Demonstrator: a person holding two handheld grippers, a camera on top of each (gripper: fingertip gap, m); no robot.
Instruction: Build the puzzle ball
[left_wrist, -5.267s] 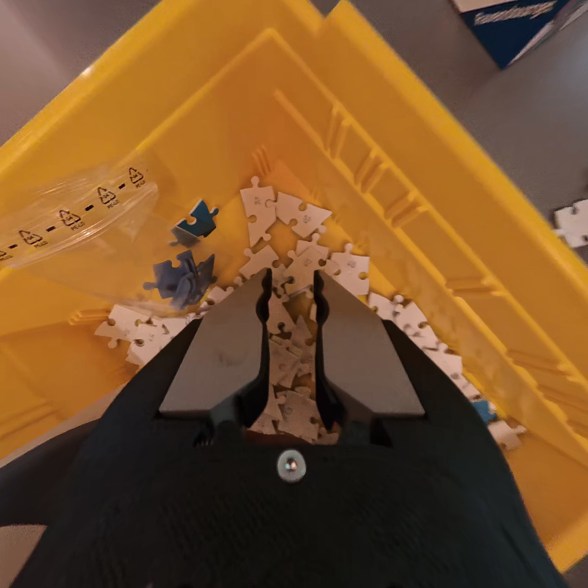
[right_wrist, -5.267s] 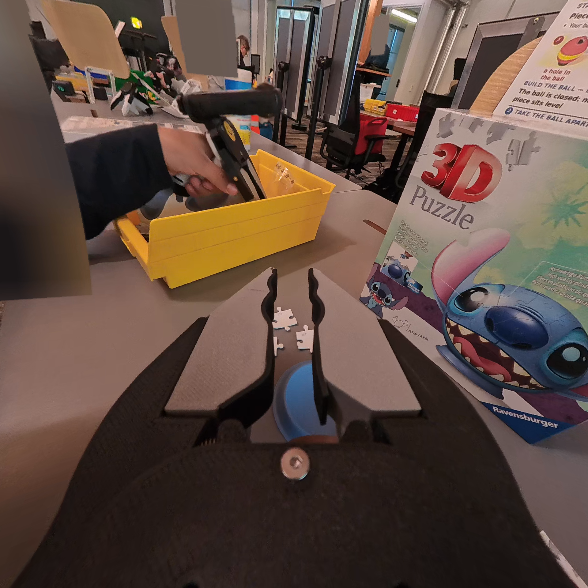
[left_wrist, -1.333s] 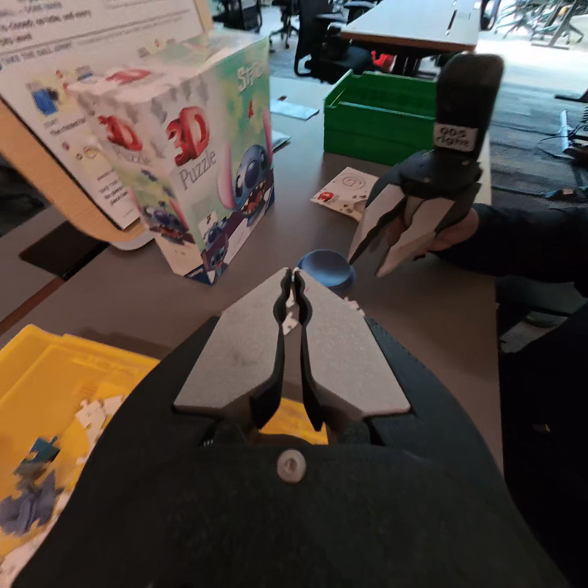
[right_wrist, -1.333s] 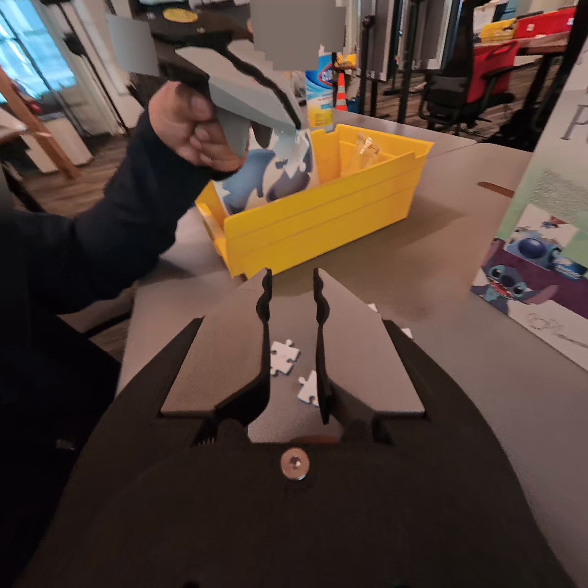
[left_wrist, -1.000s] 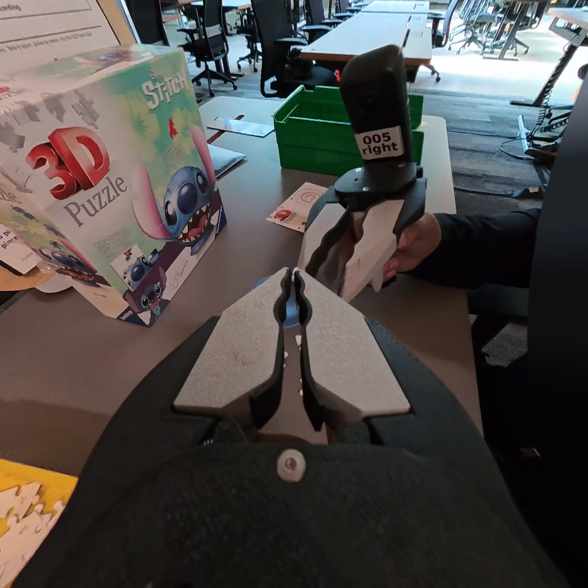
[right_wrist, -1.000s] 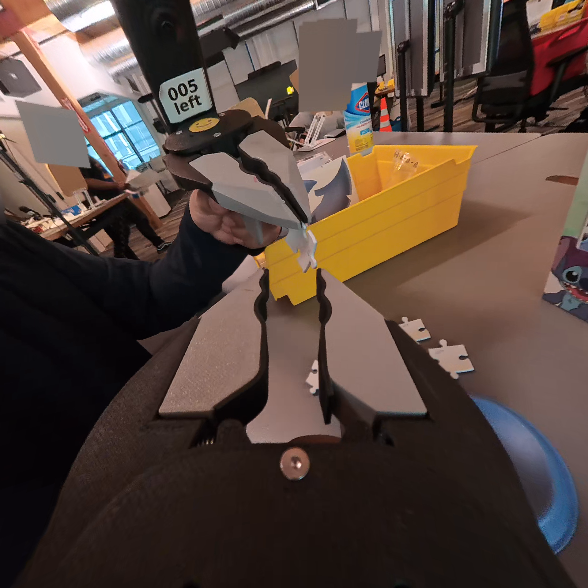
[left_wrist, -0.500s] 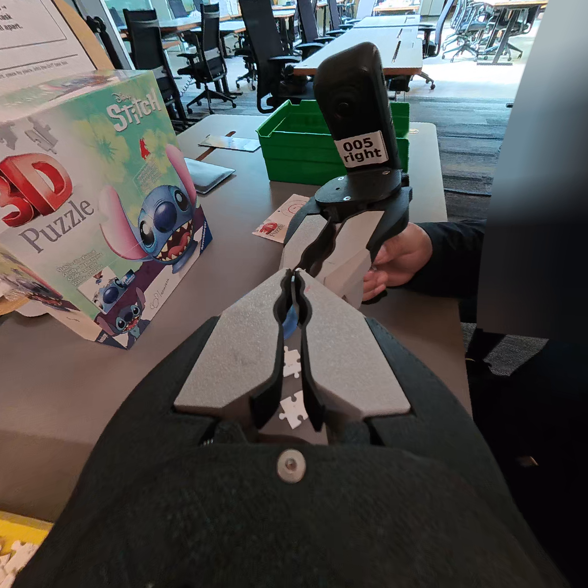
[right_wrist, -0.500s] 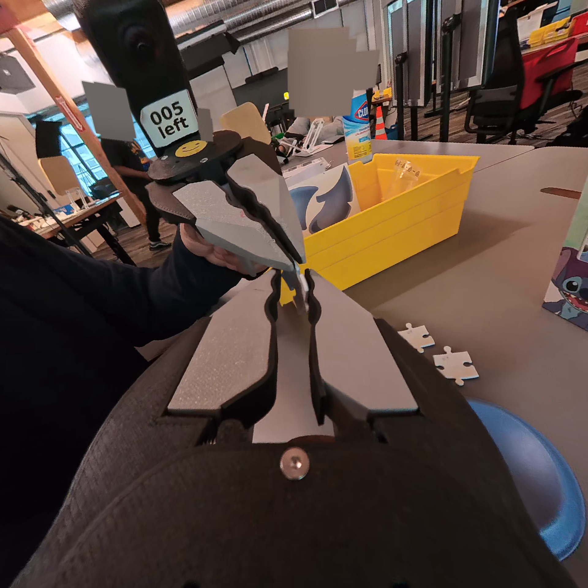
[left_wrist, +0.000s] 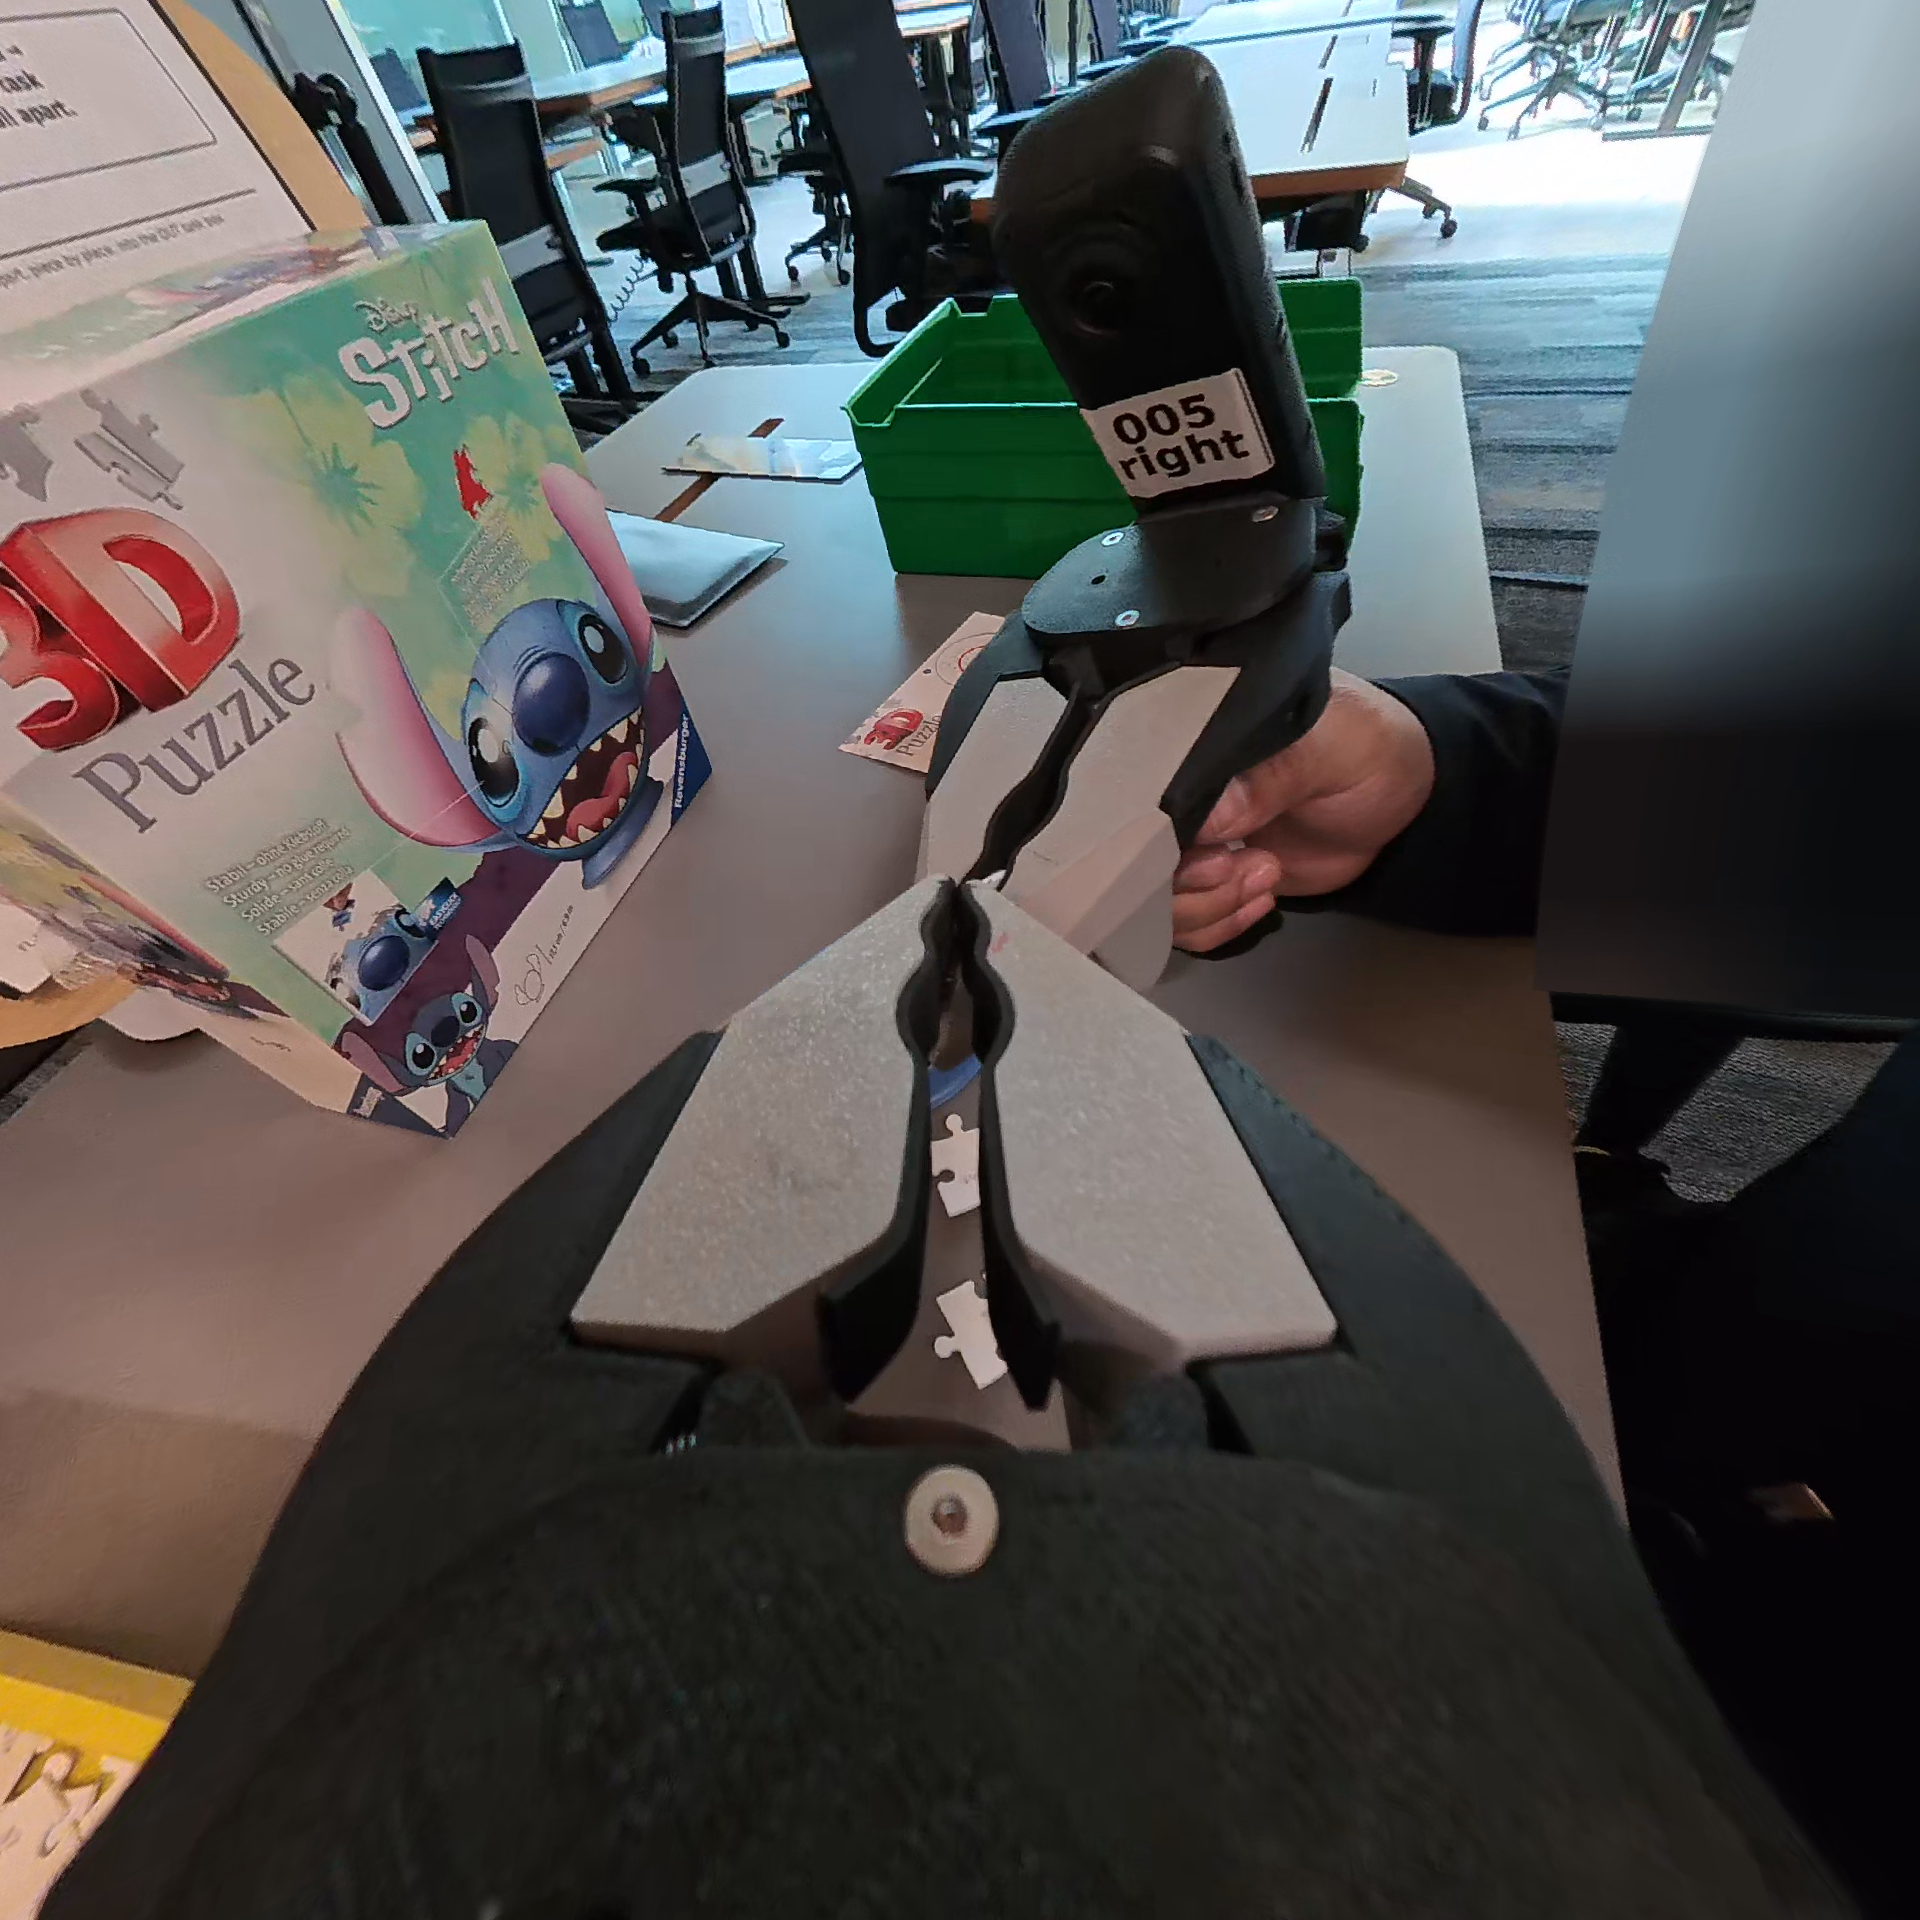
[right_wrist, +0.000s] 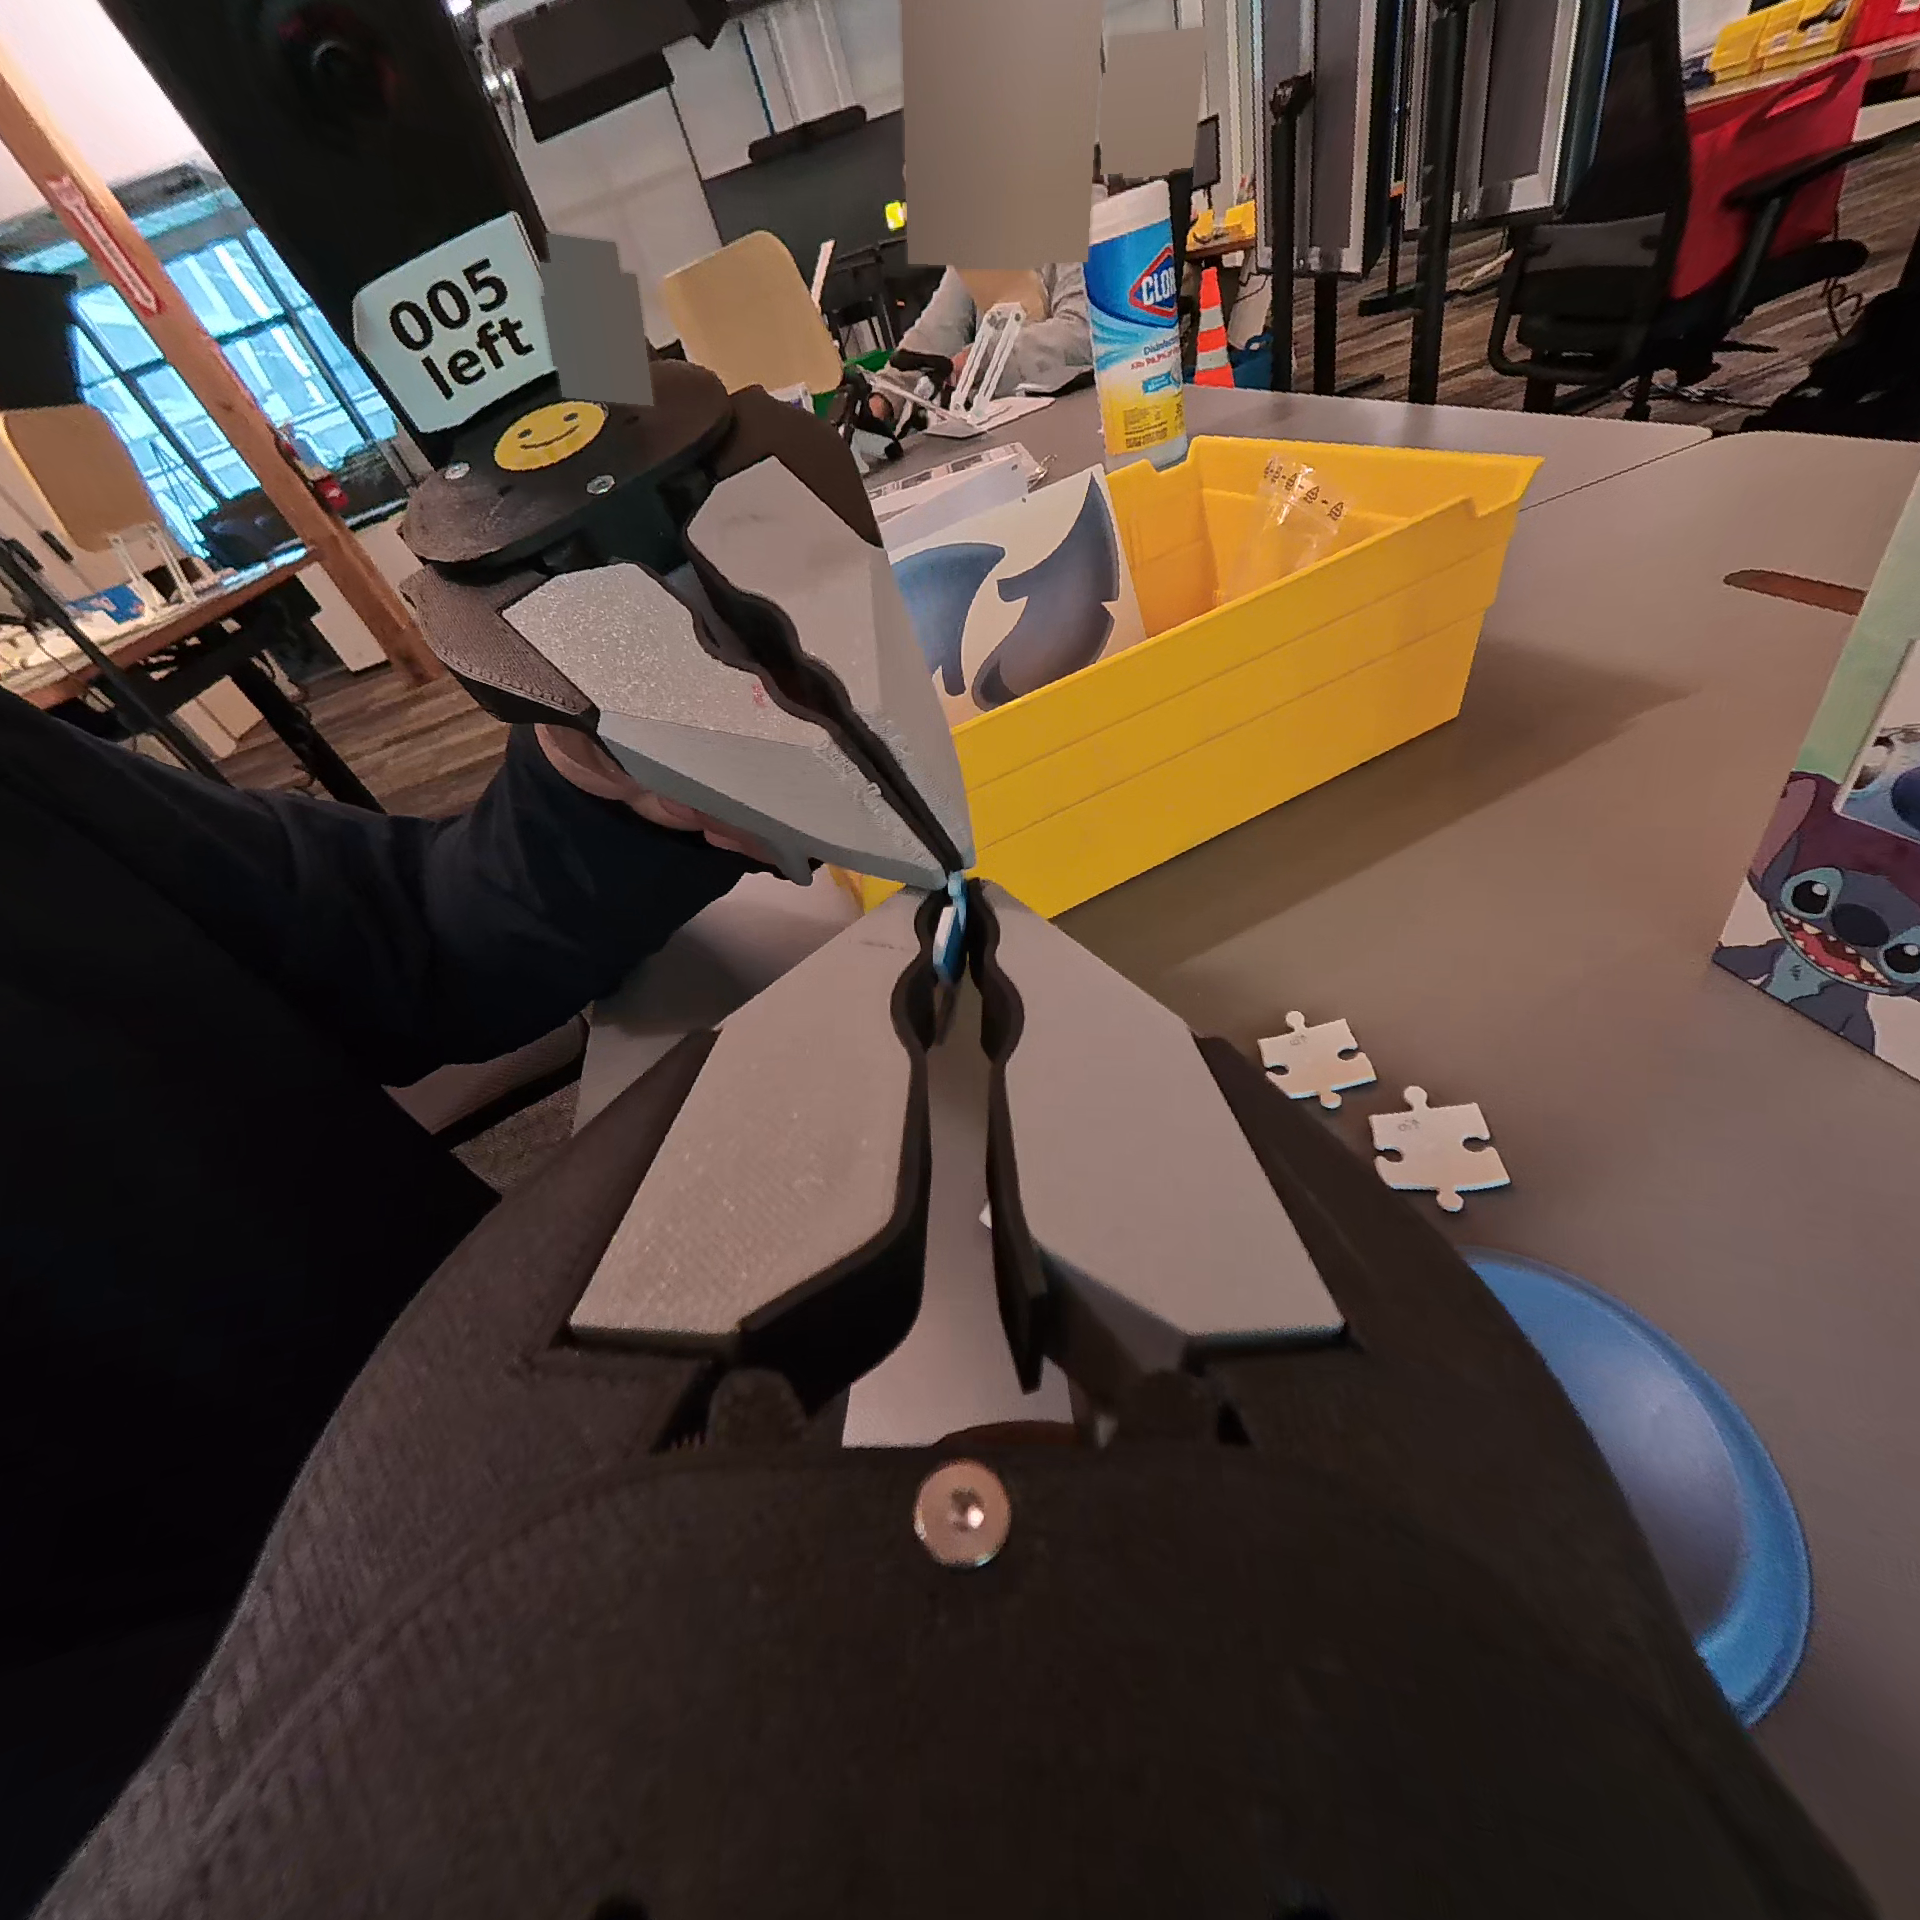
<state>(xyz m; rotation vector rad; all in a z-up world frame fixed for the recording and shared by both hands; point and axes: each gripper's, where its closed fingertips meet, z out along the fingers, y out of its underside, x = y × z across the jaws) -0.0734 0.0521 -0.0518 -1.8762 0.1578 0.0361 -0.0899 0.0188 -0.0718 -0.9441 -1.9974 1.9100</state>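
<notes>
My left gripper (left_wrist: 958, 891) and my right gripper (right_wrist: 951, 914) meet tip to tip above the table. A thin puzzle piece (right_wrist: 948, 940), white with a blue edge, stands edge-on between the right fingers. Its top reaches the tips of the left gripper (right_wrist: 951, 875), which are shut on it. In the left wrist view the right gripper (left_wrist: 982, 868) comes in from ahead, with a hand on its grip. Two loose white pieces (right_wrist: 1317, 1058) (right_wrist: 1439, 1143) lie on the table to the right. A blue dome (right_wrist: 1662, 1455) sits near them.
The puzzle box (left_wrist: 343, 665) stands at the left of the brown table (left_wrist: 790, 665). A green bin (left_wrist: 977, 457) is at the back. A yellow bin (right_wrist: 1247, 675) holds printed sheets and a bag. A wipes canister (right_wrist: 1132, 312) stands behind it. Left and right tips are no more than a few centimetres apart. From either gripper's tips it is about 15 centimetres to the blue dome (right_wrist: 1662, 1455).
The right gripper has closed from open onto the piece held out by the left gripper. The two grippers have drawn together until their tips meet.
</notes>
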